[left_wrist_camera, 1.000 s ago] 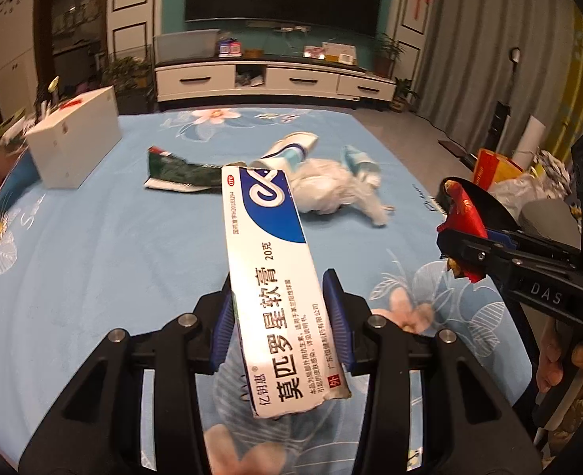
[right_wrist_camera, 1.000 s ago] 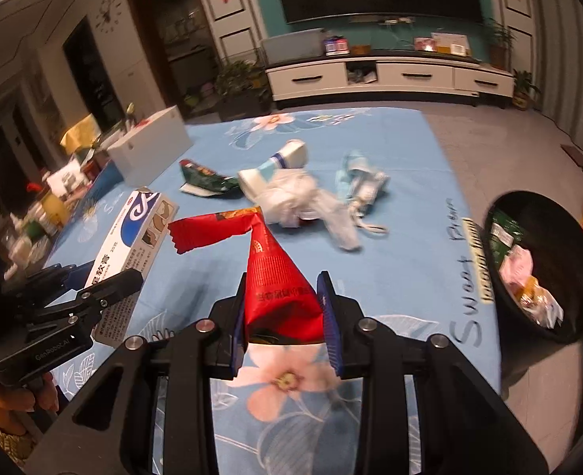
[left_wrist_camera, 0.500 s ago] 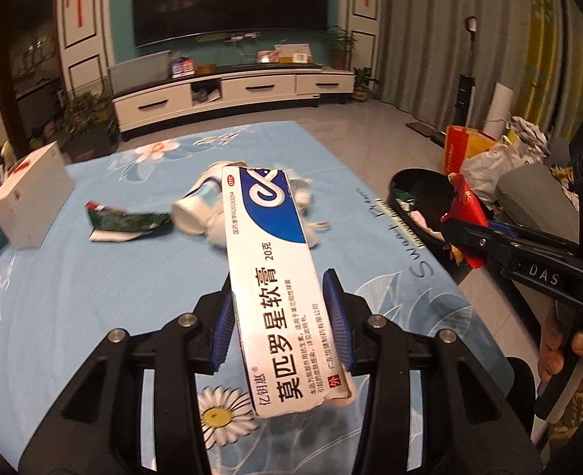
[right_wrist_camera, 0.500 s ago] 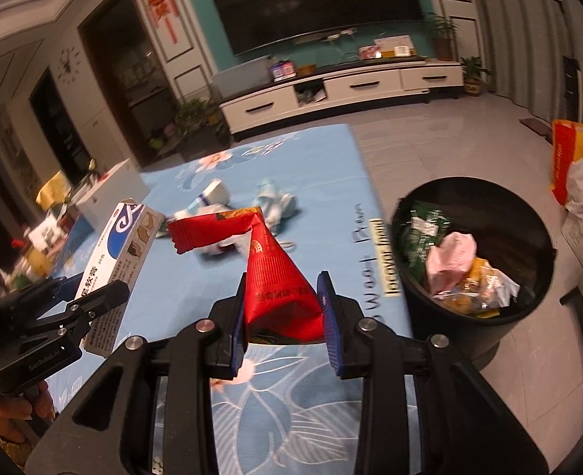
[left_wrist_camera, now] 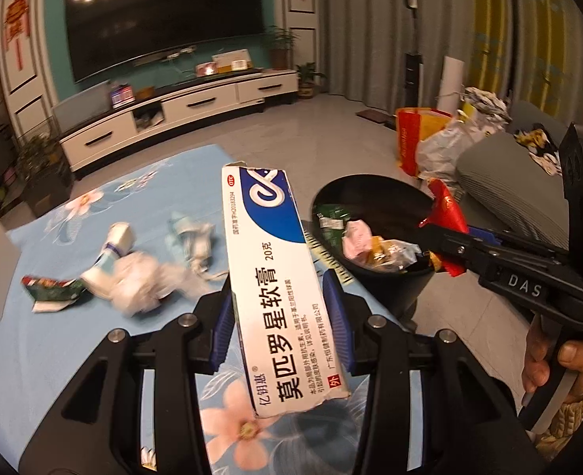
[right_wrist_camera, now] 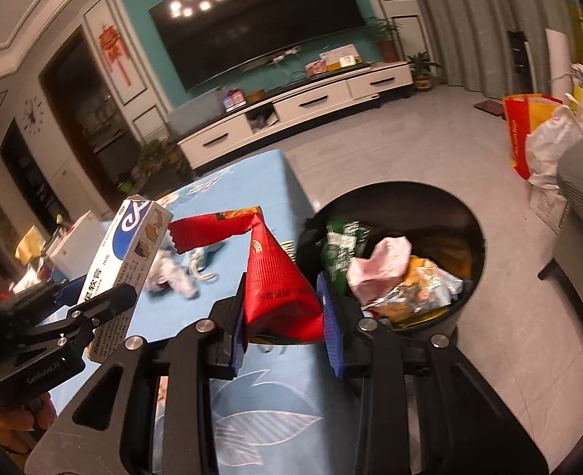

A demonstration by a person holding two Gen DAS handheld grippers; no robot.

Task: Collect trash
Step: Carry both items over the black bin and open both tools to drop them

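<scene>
Two loads up: right gripper (right_wrist_camera: 284,318) clamps the red wrapper (right_wrist_camera: 279,281) nearest the bin (right_wrist_camera: 465,213); left gripper (left_wrist_camera: 278,326) pinches the ointment box (left_wrist_camera: 275,277), pointing binward.

The bin (right_wrist_camera: 465,213) stands on the floor just right of the tabletop (right_wrist_camera: 251,376), with wrappers (right_wrist_camera: 386,273) inside. Crumpled litter (left_wrist_camera: 149,277) lies on the tabletop, left of the bin.

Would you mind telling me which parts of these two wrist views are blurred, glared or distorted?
Left wrist view: the ointment box in the left gripper is sharp, the crumpled wrappers on the blue tablecloth are motion-smeared, and ceiling lights glare on the television. Right wrist view: the red wrapper is crisp, the trash bin contents are slightly smeared, and fisheye bends the walls.
</scene>
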